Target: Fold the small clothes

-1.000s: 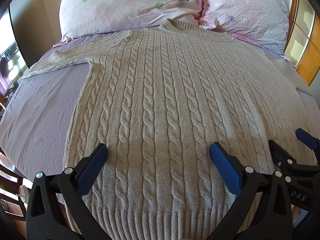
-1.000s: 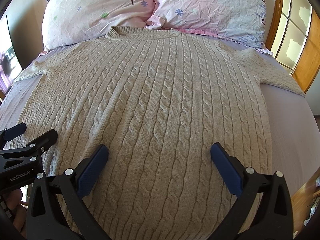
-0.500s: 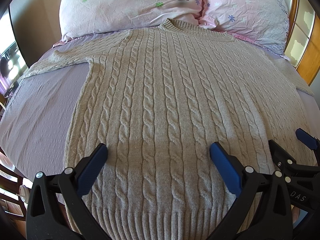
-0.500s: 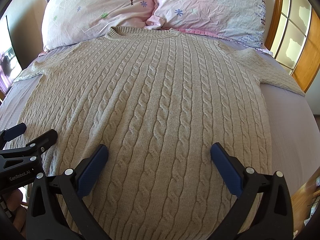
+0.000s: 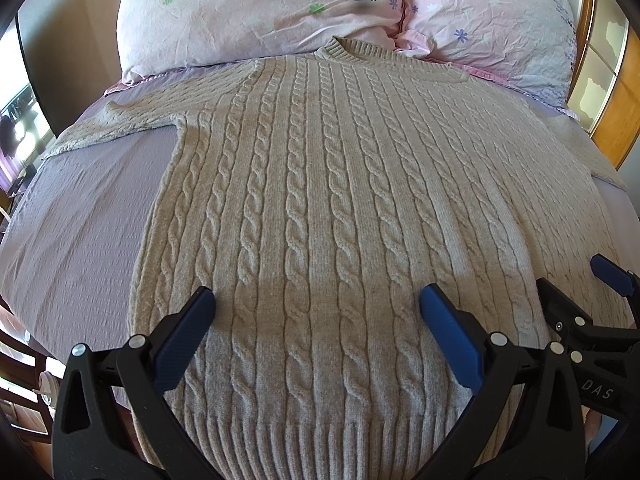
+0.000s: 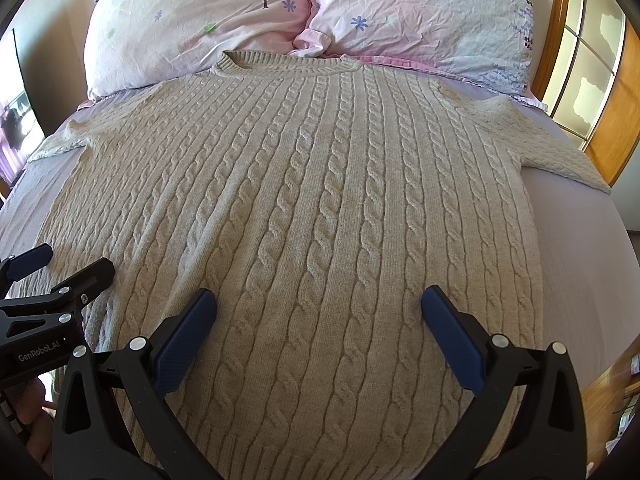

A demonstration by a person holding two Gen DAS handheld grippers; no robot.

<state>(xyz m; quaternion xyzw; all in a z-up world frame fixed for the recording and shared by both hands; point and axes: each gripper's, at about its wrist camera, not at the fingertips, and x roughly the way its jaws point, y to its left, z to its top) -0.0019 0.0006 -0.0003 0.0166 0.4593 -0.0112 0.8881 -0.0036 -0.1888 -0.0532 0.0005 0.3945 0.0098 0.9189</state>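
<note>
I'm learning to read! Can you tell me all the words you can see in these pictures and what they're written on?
"GenRobot.AI" on the black body of the left gripper, seen from the right wrist view.
"DAS" on the black body of the right gripper, seen from the left wrist view; the rest of that word is cut off.
The sweater and pillows show no words.

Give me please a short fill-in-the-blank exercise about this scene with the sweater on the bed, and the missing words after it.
1. The sweater lies spread flat, its collar pointing toward the two ____.
2. Both the left gripper and the right gripper are ____, holding nothing.
3. The knit shows a ____ pattern running from collar to hem.
4. The pads on the fingers are ____ in colour.

Missing words: pillows; open; cable; blue
</note>
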